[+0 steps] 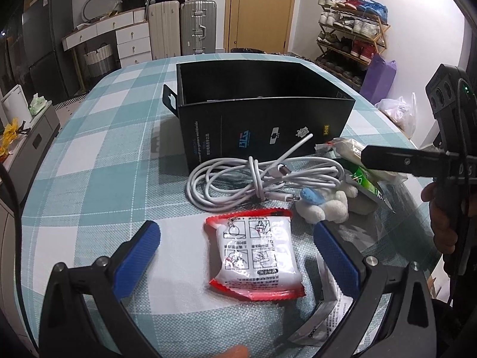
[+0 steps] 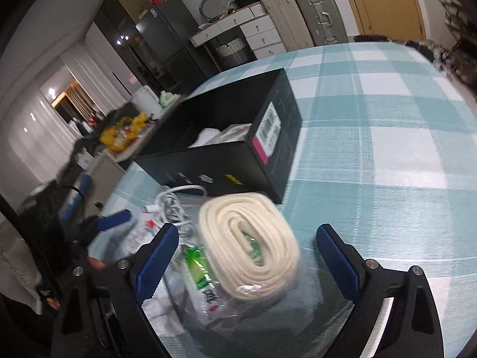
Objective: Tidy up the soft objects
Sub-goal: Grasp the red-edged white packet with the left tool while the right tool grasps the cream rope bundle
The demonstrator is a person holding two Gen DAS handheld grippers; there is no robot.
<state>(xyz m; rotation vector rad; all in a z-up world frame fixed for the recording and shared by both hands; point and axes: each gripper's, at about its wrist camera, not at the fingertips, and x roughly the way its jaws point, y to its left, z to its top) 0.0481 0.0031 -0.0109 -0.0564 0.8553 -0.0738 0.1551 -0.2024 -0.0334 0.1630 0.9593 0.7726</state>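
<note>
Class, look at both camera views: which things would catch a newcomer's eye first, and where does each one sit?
The open black box stands mid-table on the checked cloth. In front of it lies a coiled white cable, and nearer still a red-edged white packet between the open left gripper fingers. In the right wrist view, a bagged cream rope coil sits before the open right gripper.

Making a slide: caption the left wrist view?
Open left claw hovers around a red-edged sachet, with white cable and black box beyond.
</note>
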